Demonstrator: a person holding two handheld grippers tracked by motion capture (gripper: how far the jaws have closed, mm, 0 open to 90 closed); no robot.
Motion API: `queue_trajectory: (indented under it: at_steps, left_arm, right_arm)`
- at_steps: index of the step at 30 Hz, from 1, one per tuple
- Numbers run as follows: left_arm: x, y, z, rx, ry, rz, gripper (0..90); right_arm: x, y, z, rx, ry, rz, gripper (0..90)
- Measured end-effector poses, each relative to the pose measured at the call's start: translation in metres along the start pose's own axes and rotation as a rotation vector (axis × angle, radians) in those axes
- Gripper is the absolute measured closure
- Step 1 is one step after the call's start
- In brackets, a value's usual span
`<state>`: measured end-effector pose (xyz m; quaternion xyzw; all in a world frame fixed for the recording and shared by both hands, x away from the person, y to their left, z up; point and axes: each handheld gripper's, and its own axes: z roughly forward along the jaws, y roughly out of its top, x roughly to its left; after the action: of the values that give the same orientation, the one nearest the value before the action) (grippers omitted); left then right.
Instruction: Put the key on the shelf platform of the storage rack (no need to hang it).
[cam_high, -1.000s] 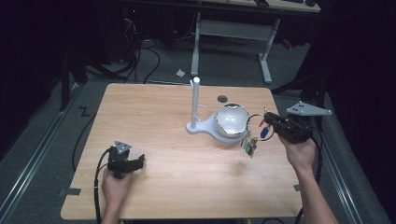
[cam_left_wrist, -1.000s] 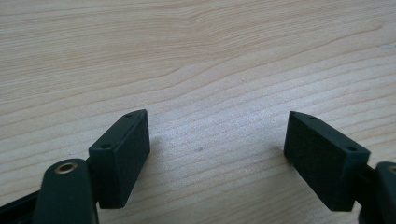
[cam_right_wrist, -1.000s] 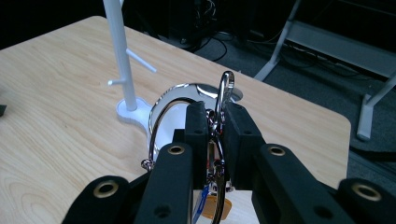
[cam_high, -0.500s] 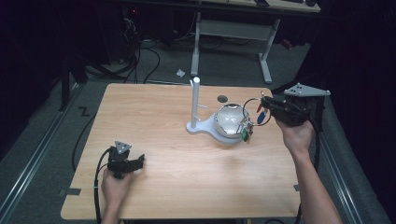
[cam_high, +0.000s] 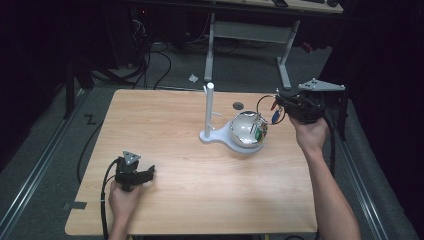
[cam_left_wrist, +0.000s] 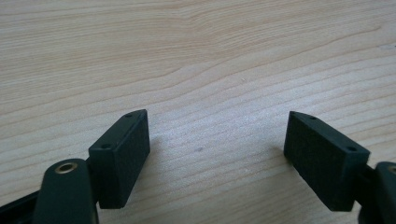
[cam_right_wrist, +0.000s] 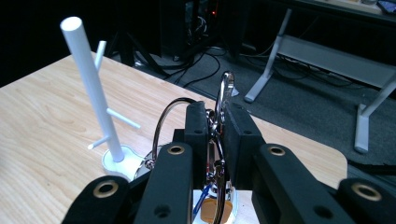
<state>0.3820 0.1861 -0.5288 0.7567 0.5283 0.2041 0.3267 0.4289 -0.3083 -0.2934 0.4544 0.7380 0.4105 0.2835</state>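
Raised and carried farther right, the right tool (cam_high: 280, 106) pinches a key ring (cam_right_wrist: 218, 122) above the table (cam_high: 200, 195), right of the white stand (cam_high: 210, 117) and shiny bowl (cam_high: 246, 131). Left tool (cam_high: 145, 175) rests near-left, jaws spread.

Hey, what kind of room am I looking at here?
Probably a lab or workshop rather than a home: a bare wooden table on a grey floor, loose cables behind it, and a metal-legged workbench in a dark background.

A dark room: grey floor (cam_high: 175, 75) strewn with cables (cam_high: 150, 60), a metal-legged desk (cam_high: 250, 30) behind.
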Motion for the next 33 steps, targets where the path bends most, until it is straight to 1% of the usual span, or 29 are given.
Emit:
queue_trajectory:
  at_steps: [1,2,3,4,6,9,10,13,14,15,17,20,25,27,28,31,33]
  left_arm:
    - [0.000,0.000,0.000,0.000,0.000,0.000,22.9]
    - [0.000,0.000,0.000,0.000,-0.001,-0.001,22.9]
    - [0.000,0.000,0.000,0.000,-0.001,-0.001,22.9]
    - [0.000,0.000,0.000,0.000,0.000,0.000,22.9]
    - [0.000,0.000,0.000,0.000,0.000,0.000,22.9]
    - [0.000,0.000,0.000,0.000,-0.001,-0.001,22.9]
    - [0.000,0.000,0.000,0.000,0.000,0.000,22.9]
    - [0.000,0.000,0.000,0.001,-0.003,-0.001,22.8]
    - [0.000,0.000,0.000,0.001,-0.003,-0.001,22.8]
    - [0.000,0.000,0.000,-0.001,-0.001,-0.002,22.8]
    - [0.000,0.000,0.000,0.001,-0.003,-0.001,22.8]
    - [0.000,0.000,0.000,0.001,-0.003,-0.001,22.8]
    - [0.000,0.000,0.000,0.000,-0.002,-0.001,22.9]
    - [0.000,0.000,0.000,0.000,-0.001,0.000,22.9]
    - [0.000,0.000,0.000,0.000,-0.001,-0.001,22.9]
    - [0.000,0.000,0.000,0.000,0.000,0.000,23.1]
    - [0.000,0.000,0.000,0.000,0.000,0.000,23.0]
  right_arm:
    - [0.000,0.000,0.000,0.000,0.000,0.000,81.0]
    - [0.000,-0.001,0.005,0.004,-0.007,0.010,81.1]
    - [0.000,-0.001,0.005,0.004,-0.007,0.010,81.1]
    - [-0.001,-0.002,0.010,0.011,-0.009,0.014,81.1]
    - [-0.001,-0.002,0.015,0.018,-0.017,0.018,81.0]
    - [0.000,-0.003,0.019,0.019,-0.018,0.016,81.0]
    - [0.001,-0.003,0.022,0.020,-0.017,0.023,81.0]
    - [0.006,-0.005,0.032,0.029,-0.024,0.009,81.0]
    - [0.006,-0.005,0.032,0.029,-0.024,0.009,81.0]
    - [0.008,-0.007,0.039,0.035,-0.020,0.008,81.0]
    - [0.009,-0.009,0.042,0.038,-0.018,0.019,81.0]
    - [0.010,-0.013,0.047,0.043,-0.013,0.024,81.0]
    - [0.010,-0.019,0.052,0.052,-0.012,0.033,81.0]
    - [0.010,-0.019,0.053,0.053,-0.015,0.028,81.0]
    - [0.009,-0.019,0.053,0.052,-0.019,0.027,81.0]
    - [0.004,-0.011,0.046,0.022,-0.005,0.056,81.0]
    - [0.004,-0.006,0.043,0.018,-0.017,0.047,81.0]
